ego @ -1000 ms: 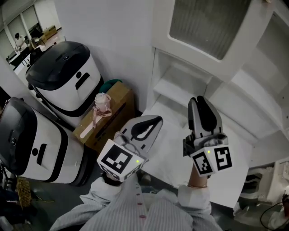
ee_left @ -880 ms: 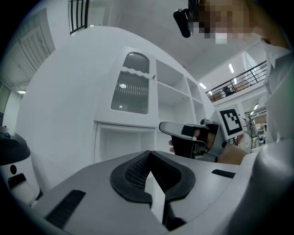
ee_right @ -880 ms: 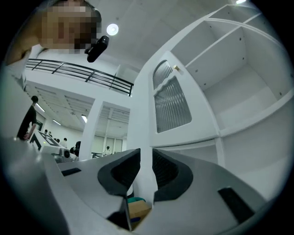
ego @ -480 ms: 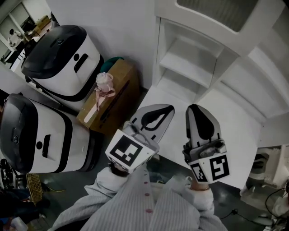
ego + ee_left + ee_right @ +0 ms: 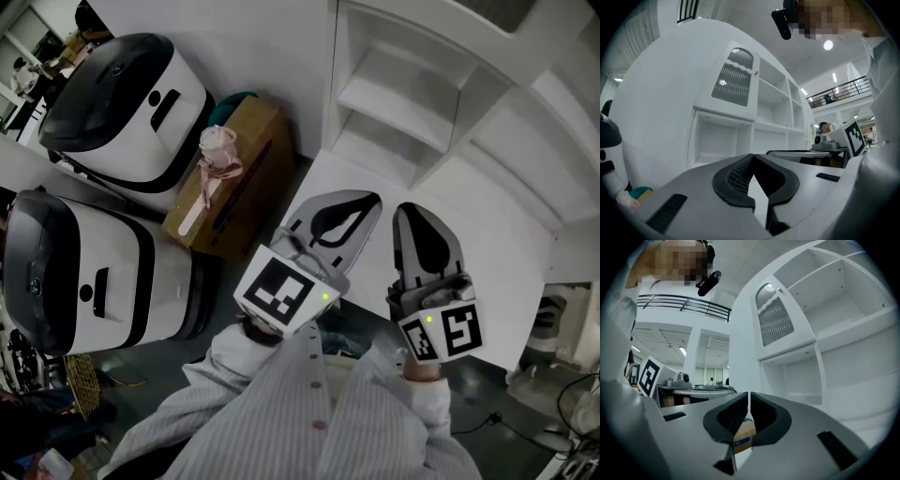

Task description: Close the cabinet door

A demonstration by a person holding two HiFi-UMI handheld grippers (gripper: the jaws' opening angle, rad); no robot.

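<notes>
Far left, two bulky white machines with black domed lids [image 5: 117, 89] stand on the dark grey floor [image 5: 305, 173], one behind the other. Just beside them is a brown cardboard box [image 5: 246, 178] with a pale pink tied bundle [image 5: 217, 148] lying on top. Beyond is a white wall, and an open office with a black mezzanine railing [image 5: 684, 303] and ceiling strip lights.

My left hand-held gripper [image 5: 367, 199] has its jaws together at the tips and grips nothing. The right hand-held gripper [image 5: 411, 212] is just beside it. Its jaws have just been closing and now leave only a thin slit. Nothing is clamped; only the box shows behind the gap. Both are held out over the white flat counter [image 5: 497, 272].

The tall white cabinet with open shelves [image 5: 403, 89] rises off that counter. The white cabinet door with a ribbed grey pane [image 5: 734, 79] sits high on the cabinet's left, above an open bare compartment. It looks swung out from the frame. It is well apart from both grippers. The shelves are bare white.
</notes>
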